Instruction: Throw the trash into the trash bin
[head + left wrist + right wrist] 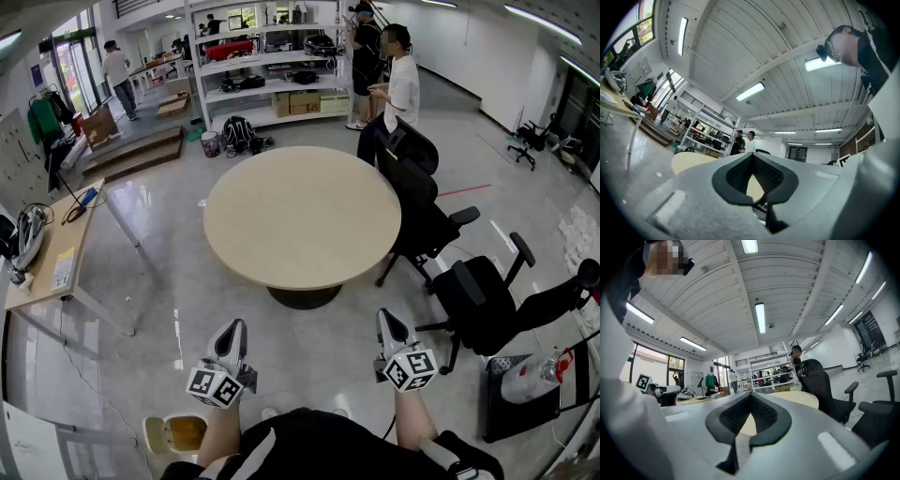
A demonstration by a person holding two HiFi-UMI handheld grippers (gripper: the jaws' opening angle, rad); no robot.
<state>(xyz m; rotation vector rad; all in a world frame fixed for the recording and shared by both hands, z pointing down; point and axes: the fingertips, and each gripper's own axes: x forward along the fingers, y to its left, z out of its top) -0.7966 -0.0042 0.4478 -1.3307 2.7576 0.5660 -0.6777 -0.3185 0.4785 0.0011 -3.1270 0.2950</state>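
Note:
Both grippers are held side by side in front of a round beige table (300,216), low in the head view. My left gripper (234,328) is shut with nothing between its jaws; in the left gripper view its tips (752,155) meet in front of the table top (689,161). My right gripper (386,321) is shut too and holds nothing, its tips (751,395) pointing level at the table (801,399). A cream bin (176,433) with a yellowish inside stands on the floor by my left arm. No trash shows in any view.
Black office chairs (424,206) (487,300) stand right of the table. A wooden desk (52,253) with cables is at the left. Shelves (267,66) and people (401,84) are at the back. A filled plastic bag (531,375) lies at the lower right.

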